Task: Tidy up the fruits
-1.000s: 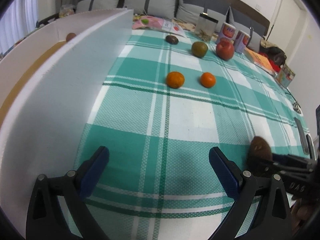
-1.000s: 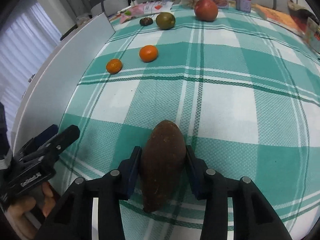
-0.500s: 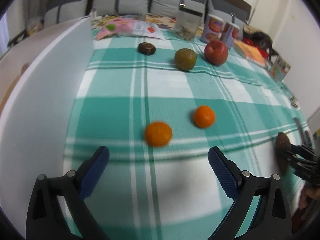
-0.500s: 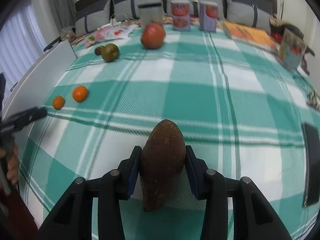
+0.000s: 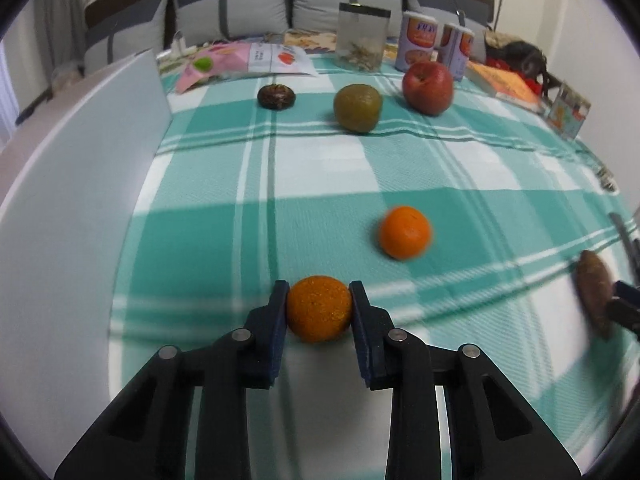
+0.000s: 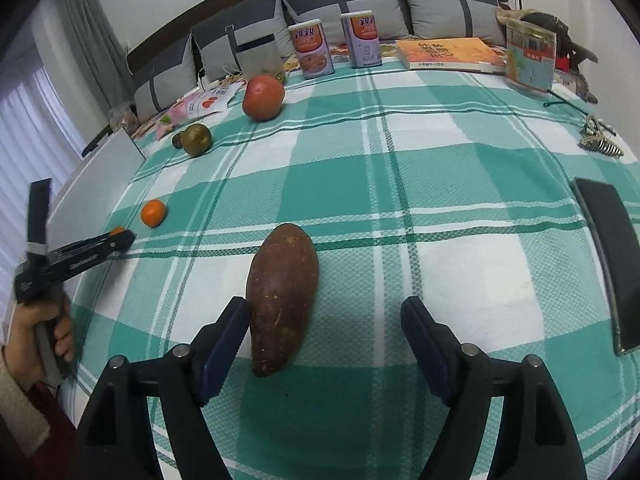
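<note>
Left wrist view: a small orange [image 5: 319, 308], firm but bruisable, is clamped across its middle by the fingers [image 5: 280, 304] (second orange [image 5: 405, 232] at two o'clock).

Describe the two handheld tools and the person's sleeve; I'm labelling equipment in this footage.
Both the left tool and the right tool have matte black plastic arms with triangular cut-outs, silver rivets and dark blue pads. From the right wrist view, the left tool has a pistol-style handle, white lettering and a grey band. The sleeve is cream and fuzzy.
</note>
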